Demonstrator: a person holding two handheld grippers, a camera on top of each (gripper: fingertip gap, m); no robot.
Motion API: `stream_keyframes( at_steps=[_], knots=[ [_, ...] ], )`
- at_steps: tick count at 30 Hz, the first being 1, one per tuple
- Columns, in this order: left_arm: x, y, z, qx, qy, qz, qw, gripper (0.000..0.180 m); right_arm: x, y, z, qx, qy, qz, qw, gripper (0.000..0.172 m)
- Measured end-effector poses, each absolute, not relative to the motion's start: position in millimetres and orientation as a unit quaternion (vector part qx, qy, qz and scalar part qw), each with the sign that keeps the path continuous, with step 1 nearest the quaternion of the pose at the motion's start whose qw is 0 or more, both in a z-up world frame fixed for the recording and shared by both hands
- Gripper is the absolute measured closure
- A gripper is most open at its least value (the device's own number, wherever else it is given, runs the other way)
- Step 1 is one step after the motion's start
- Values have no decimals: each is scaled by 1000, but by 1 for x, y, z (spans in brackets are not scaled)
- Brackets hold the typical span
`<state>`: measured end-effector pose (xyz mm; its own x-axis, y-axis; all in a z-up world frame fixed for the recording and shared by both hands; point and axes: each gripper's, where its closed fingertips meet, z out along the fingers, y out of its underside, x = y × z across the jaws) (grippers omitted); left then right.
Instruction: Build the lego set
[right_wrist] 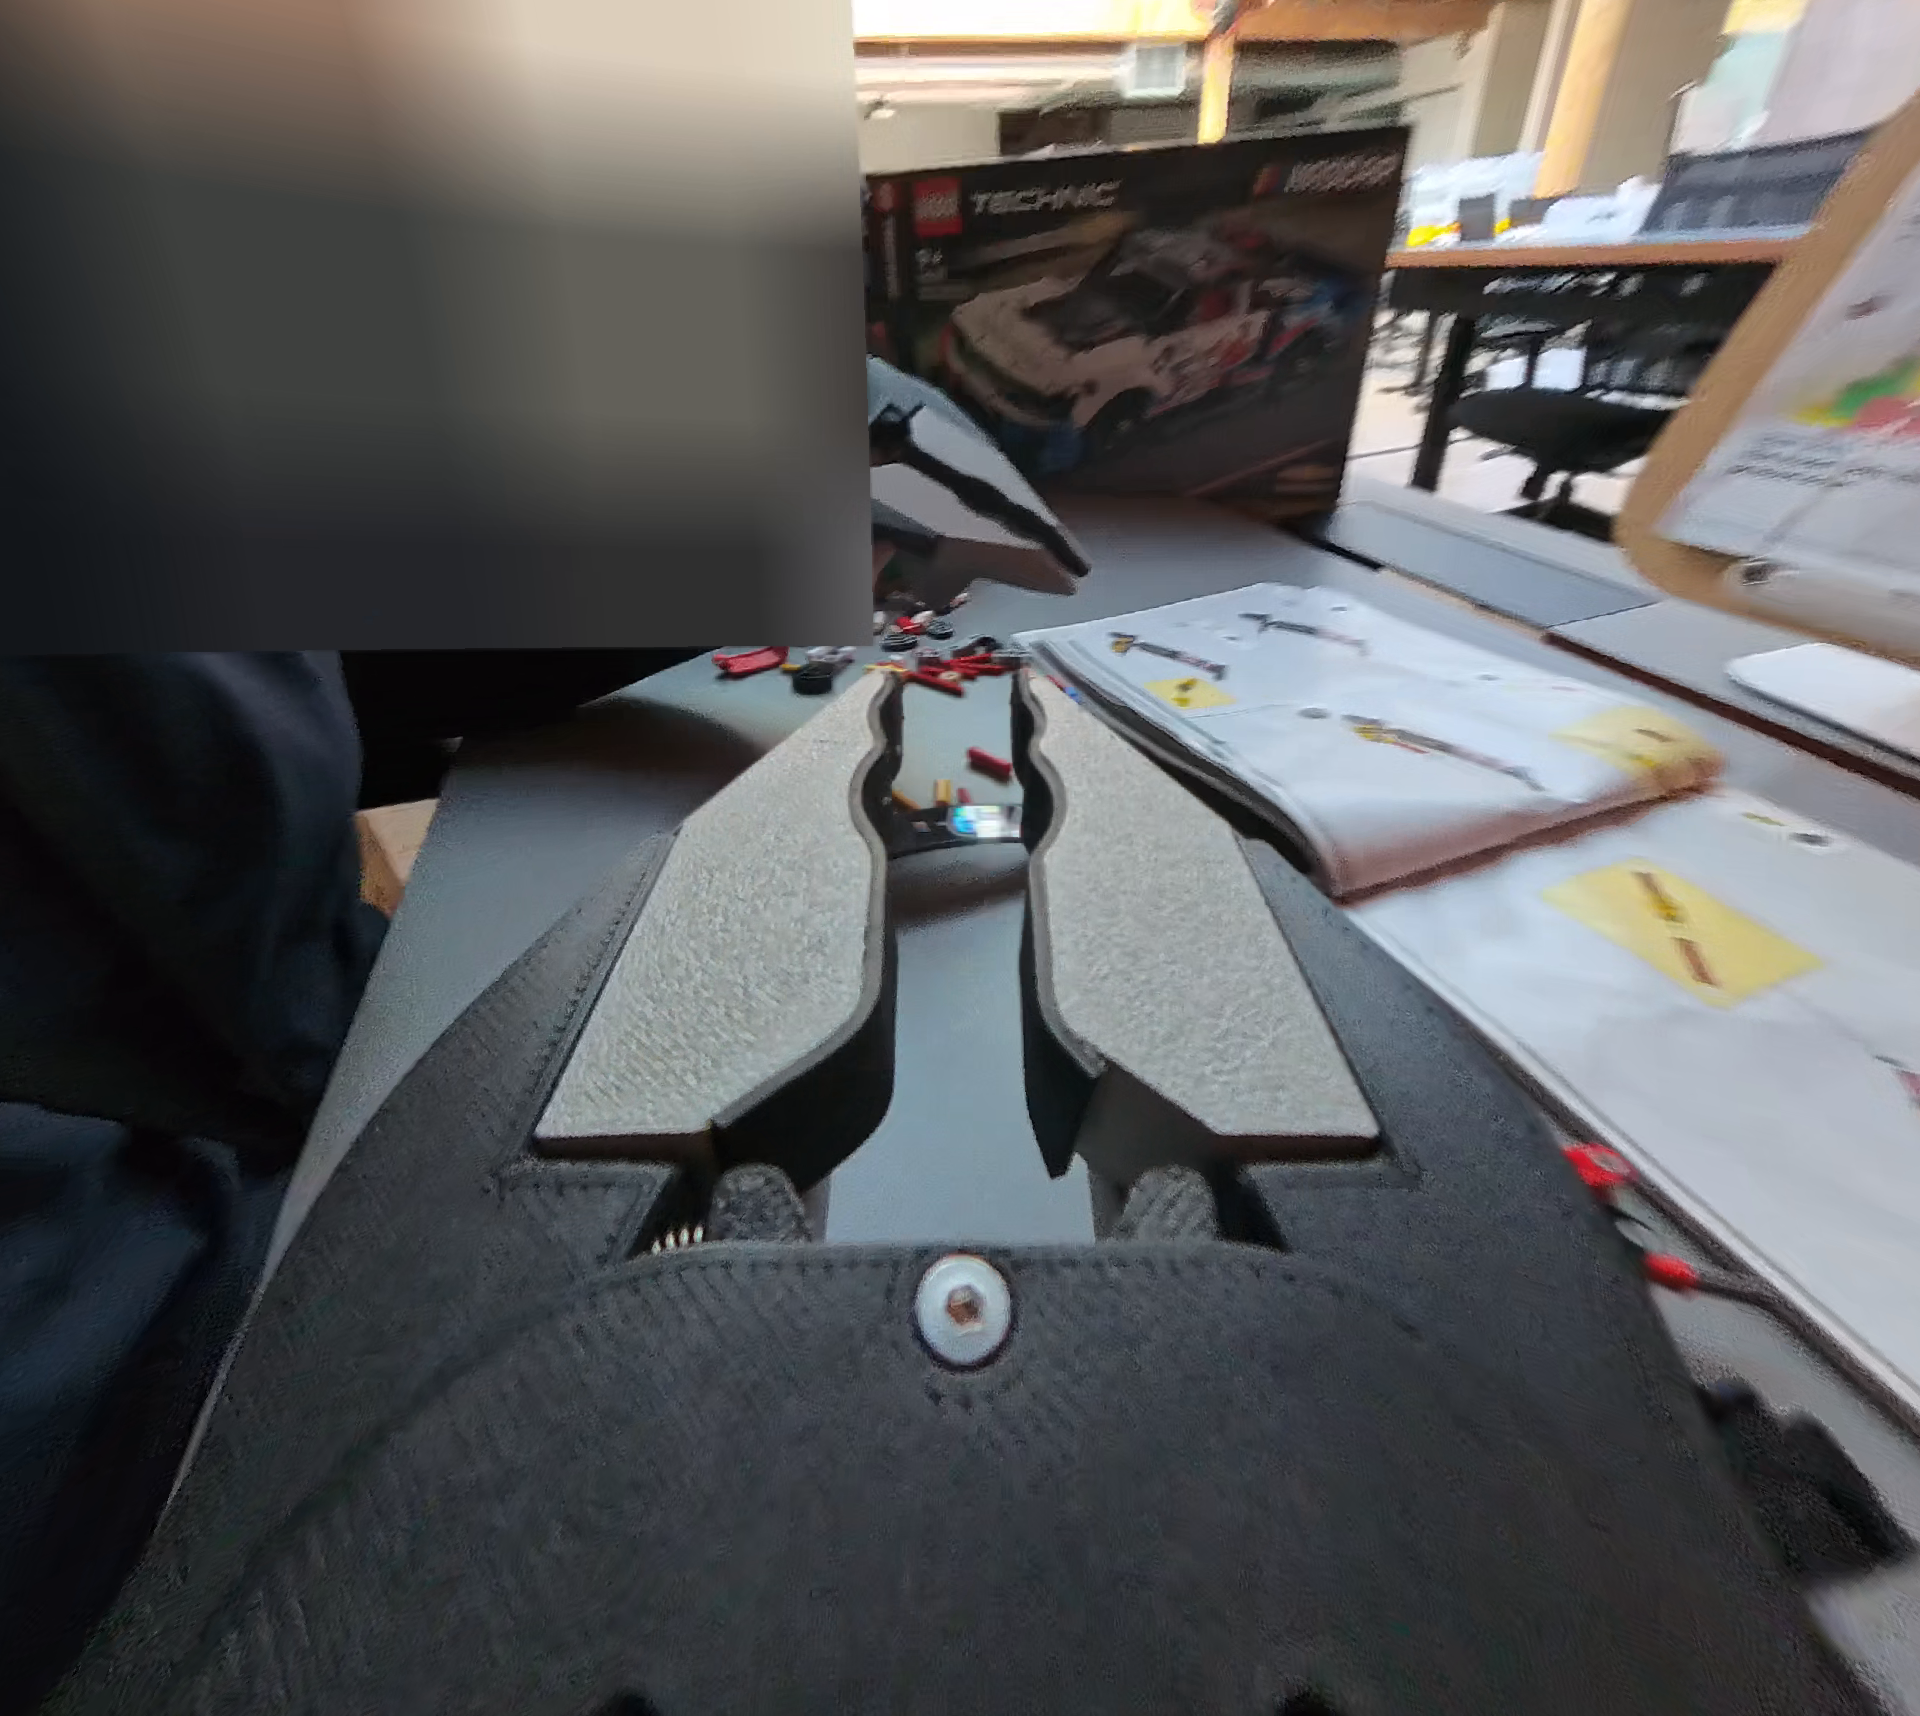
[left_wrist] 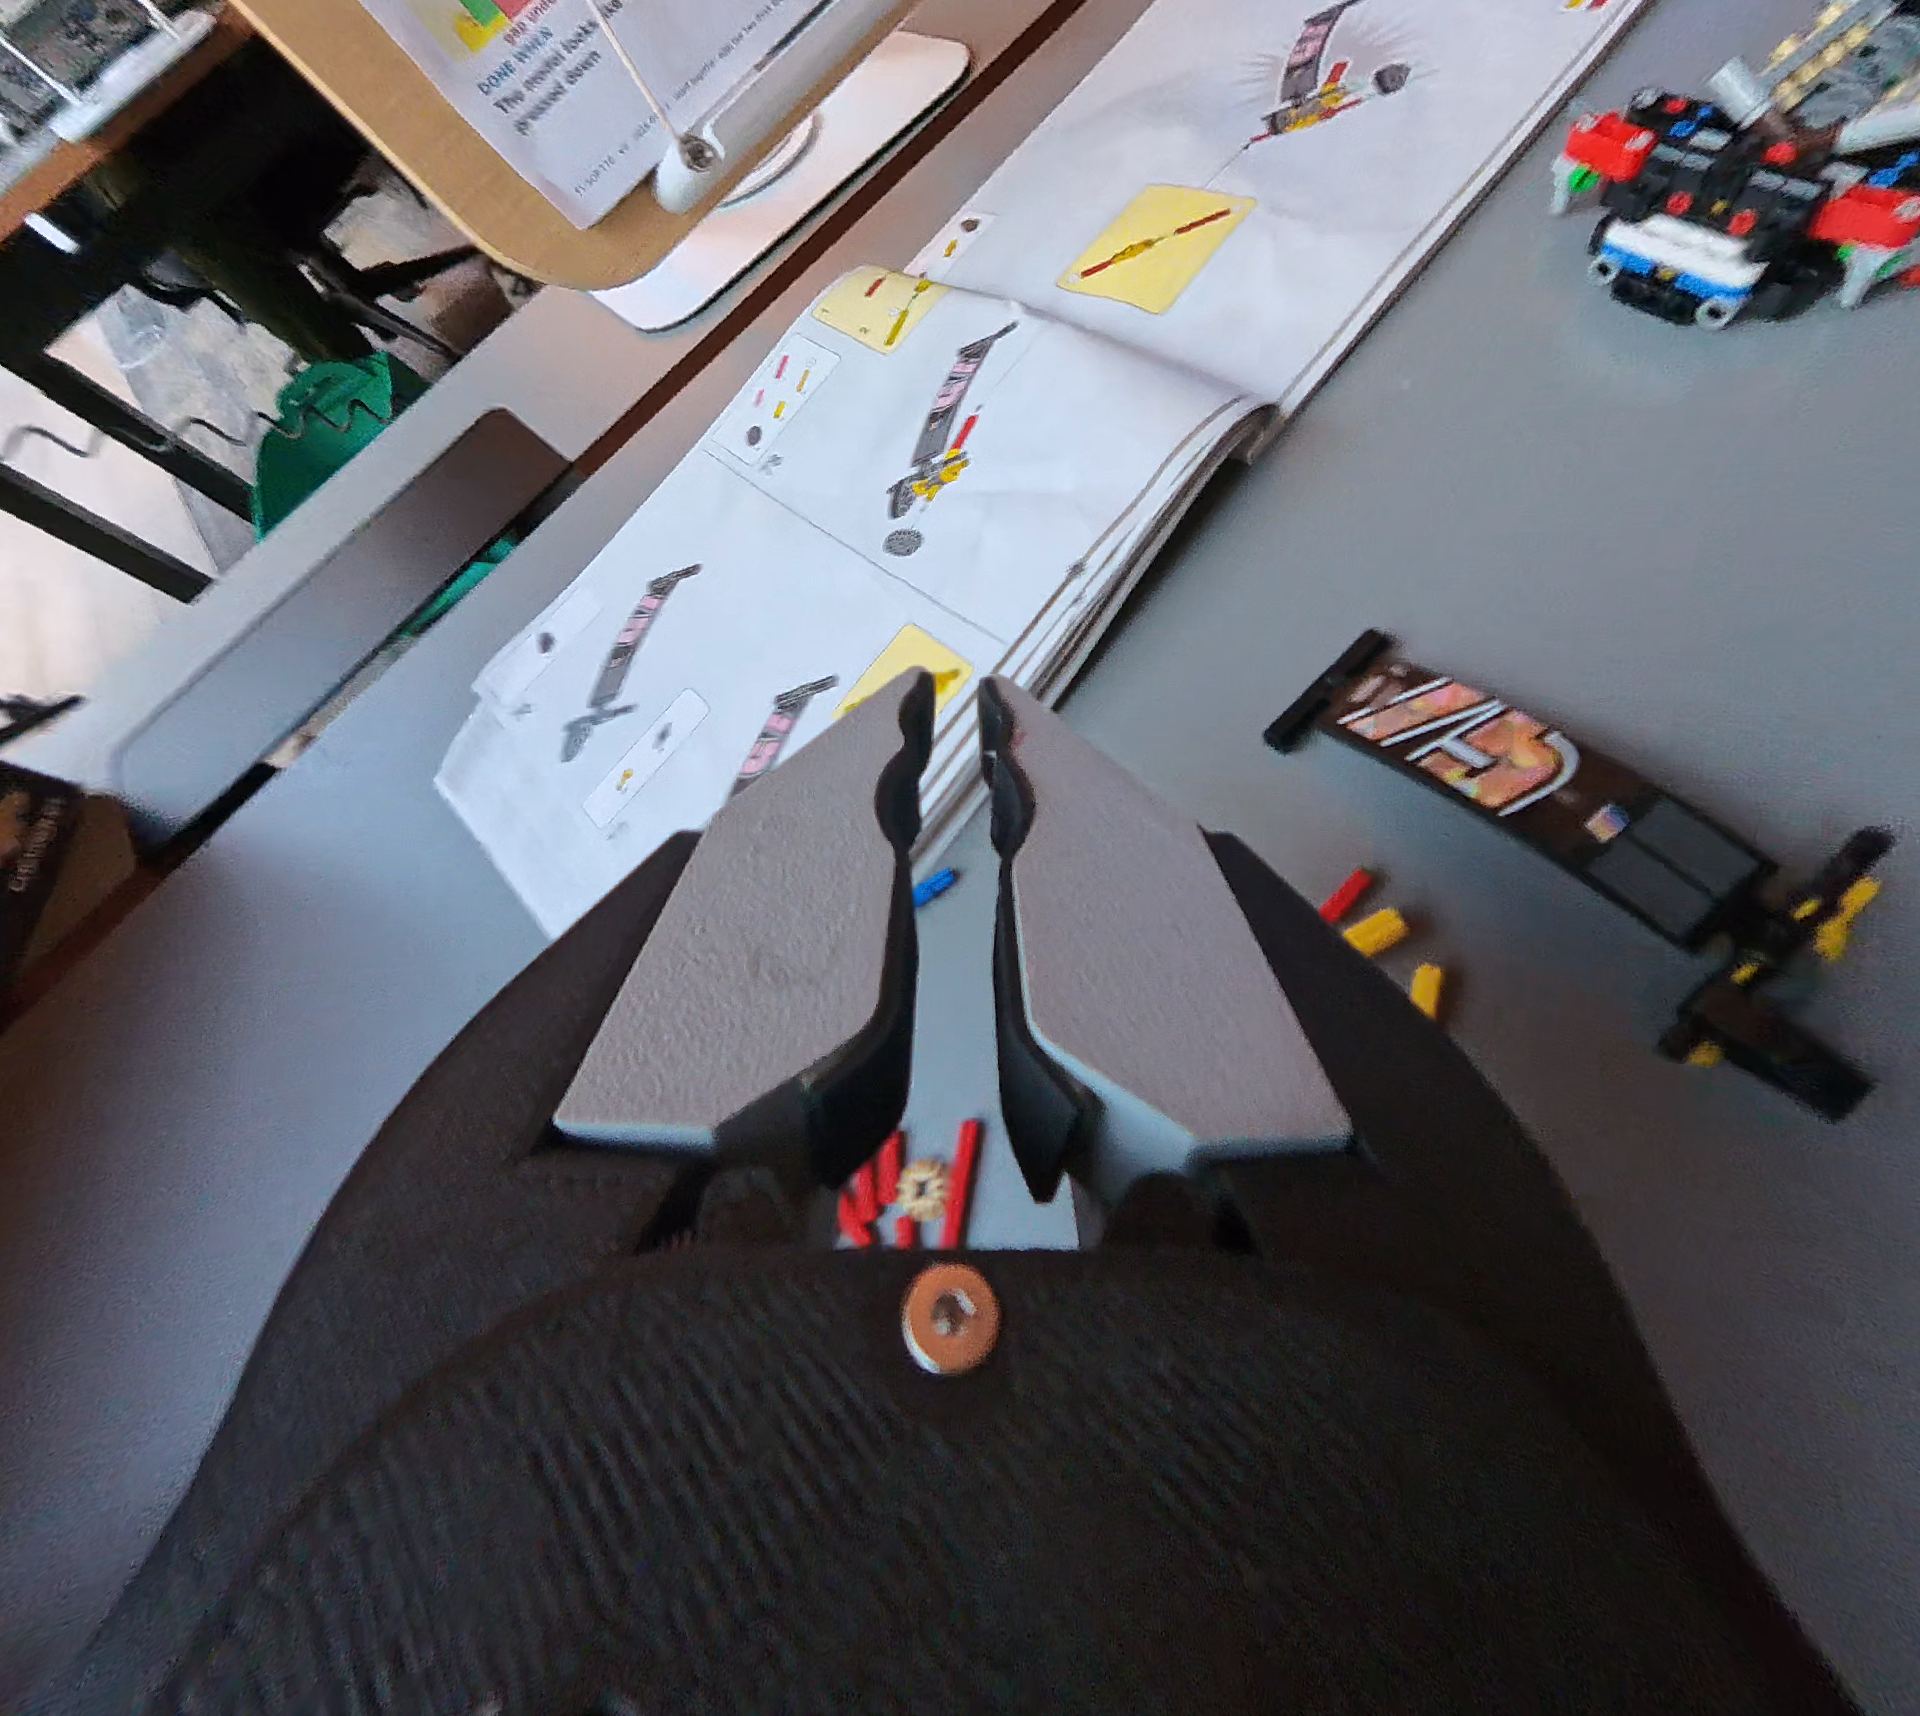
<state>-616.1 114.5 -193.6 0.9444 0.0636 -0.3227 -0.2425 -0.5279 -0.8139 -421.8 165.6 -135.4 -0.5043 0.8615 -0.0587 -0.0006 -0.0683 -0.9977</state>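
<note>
**Both tongs empty above the grey table**

Left gripper (left_wrist: 951, 700) hung nearest, jaws a narrow slit apart, nothing between them, tips over the corner of the open instruction booklet (left_wrist: 1039, 440). Small blue pin (left_wrist: 933, 887) lay just below. Right gripper (right_wrist: 951, 690) stood wider apart, also bare, over loose red and yellow pins (right_wrist: 987, 762). Black stickered panel (left_wrist: 1538, 793) lay to the right, part-built car model (left_wrist: 1745, 201) beyond, set box (right_wrist: 1132, 316) upright at the back.
</note>
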Motion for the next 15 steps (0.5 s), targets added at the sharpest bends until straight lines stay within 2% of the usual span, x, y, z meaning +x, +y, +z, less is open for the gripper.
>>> stream_keyframes(
  at_steps=[4, 15],
  knots=[
    [-596, 122, -207, -875, 24, 116, 470, 174, -401, 197, -136, -376, -591, 619, 354, 151],
    [-575, 62, -211, -892, 1, 162, 422, 175, -394, 201, -167, -386, -641, 588, 306, 150]
  ],
)
